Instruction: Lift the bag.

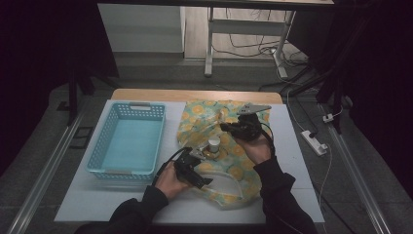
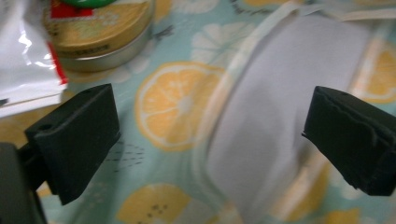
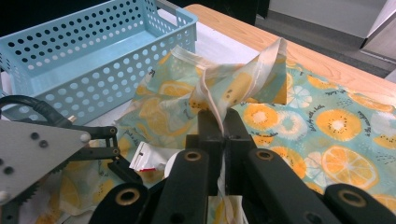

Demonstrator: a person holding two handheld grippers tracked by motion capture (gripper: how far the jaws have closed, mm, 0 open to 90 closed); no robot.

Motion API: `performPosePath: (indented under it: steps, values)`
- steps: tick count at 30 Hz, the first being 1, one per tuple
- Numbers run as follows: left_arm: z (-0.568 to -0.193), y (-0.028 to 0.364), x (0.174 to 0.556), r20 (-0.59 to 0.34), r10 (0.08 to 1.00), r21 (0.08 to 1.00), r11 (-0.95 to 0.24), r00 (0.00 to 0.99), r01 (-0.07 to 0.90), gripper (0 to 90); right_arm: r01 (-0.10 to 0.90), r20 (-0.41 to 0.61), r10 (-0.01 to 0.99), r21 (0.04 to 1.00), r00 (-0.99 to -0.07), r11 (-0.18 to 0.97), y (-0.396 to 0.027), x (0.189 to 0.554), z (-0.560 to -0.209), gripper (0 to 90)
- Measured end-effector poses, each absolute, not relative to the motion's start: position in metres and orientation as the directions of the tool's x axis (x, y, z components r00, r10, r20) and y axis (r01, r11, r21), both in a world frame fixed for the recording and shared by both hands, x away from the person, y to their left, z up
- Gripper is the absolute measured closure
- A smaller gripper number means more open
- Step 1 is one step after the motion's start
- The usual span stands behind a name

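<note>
- One lemon-print fabric bag (image 1: 229, 146), pale blue-green with yellow citrus slices, lying flat on the table (image 1: 292, 195); its long axis runs from the near edge toward the far edge, with the opening toward the near end beneath the left gripper (image 1: 195, 170).
- One cream strap (image 3: 219, 109) of the bag, drawn up into a peak and pinched directly between the right gripper's (image 3: 223, 135) jaws, which are closed on it.
- One right gripper, held above the far part of the bag; cloth spreads out beyond and to both sides of it.
- One left gripper, jaws spread wide with nothing between the pads, just above the bag's opening; the pale lining (image 2: 280, 116) lies straight ahead between the jaws.
- One round gold tin (image 2: 100, 37), ahead of and beside the left gripper's jaw, resting on the bag.
- One white-and-red packet (image 2: 25, 60), touching the tin.
- One light blue perforated basket (image 1: 129, 144), well apart from both grippers, beside the bag.
</note>
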State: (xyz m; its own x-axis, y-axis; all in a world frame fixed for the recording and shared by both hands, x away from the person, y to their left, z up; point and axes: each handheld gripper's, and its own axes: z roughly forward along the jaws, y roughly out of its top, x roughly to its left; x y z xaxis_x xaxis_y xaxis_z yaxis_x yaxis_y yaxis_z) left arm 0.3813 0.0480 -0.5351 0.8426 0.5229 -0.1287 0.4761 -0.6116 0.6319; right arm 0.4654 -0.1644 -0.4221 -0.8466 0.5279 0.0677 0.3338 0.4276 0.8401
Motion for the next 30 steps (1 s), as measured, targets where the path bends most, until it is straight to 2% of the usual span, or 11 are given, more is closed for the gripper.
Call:
performPosePath:
  steps: [4,8,14,16,21,23,25,30]
  values:
    - [-0.535,0.046,0.380,-0.055,0.535,0.613,-0.649,0.843,0.452,12.6,0.334,0.069,0.528,0.840,-0.847,0.427,-0.164,0.466,-0.423,89.6]
    - [-0.532,0.050,0.382,-0.050,0.552,0.605,-0.646,0.832,0.465,24.9,0.336,0.068,0.528,0.838,-0.846,0.431,-0.164,0.466,-0.423,89.6]
    - [-0.529,0.050,0.382,-0.046,0.549,0.600,-0.653,0.835,0.462,38.4,0.337,0.070,0.530,0.840,-0.845,0.426,-0.165,0.467,-0.423,89.6]
    - [-0.528,0.049,0.381,-0.049,0.539,0.598,-0.659,0.841,0.457,50.6,0.336,0.068,0.529,0.839,-0.846,0.428,-0.165,0.466,-0.423,89.6]
    - [-0.525,0.050,0.383,-0.069,0.567,0.585,-0.644,0.821,0.493,67.8,0.337,0.068,0.529,0.837,-0.846,0.431,-0.164,0.466,-0.424,89.6]
    - [-0.525,0.049,0.384,-0.084,0.560,0.580,-0.645,0.824,0.498,79.7,0.338,0.070,0.528,0.837,-0.846,0.431,-0.164,0.467,-0.424,89.6]
    - [-0.524,0.047,0.384,-0.089,0.558,0.577,-0.646,0.825,0.500,87.4,0.339,0.071,0.528,0.836,-0.846,0.431,-0.165,0.467,-0.424,89.6]
    - [-0.523,0.046,0.385,-0.106,0.573,0.568,-0.636,0.813,0.523,89.2,0.341,0.072,0.528,0.835,-0.846,0.432,-0.164,0.467,-0.425,89.6]
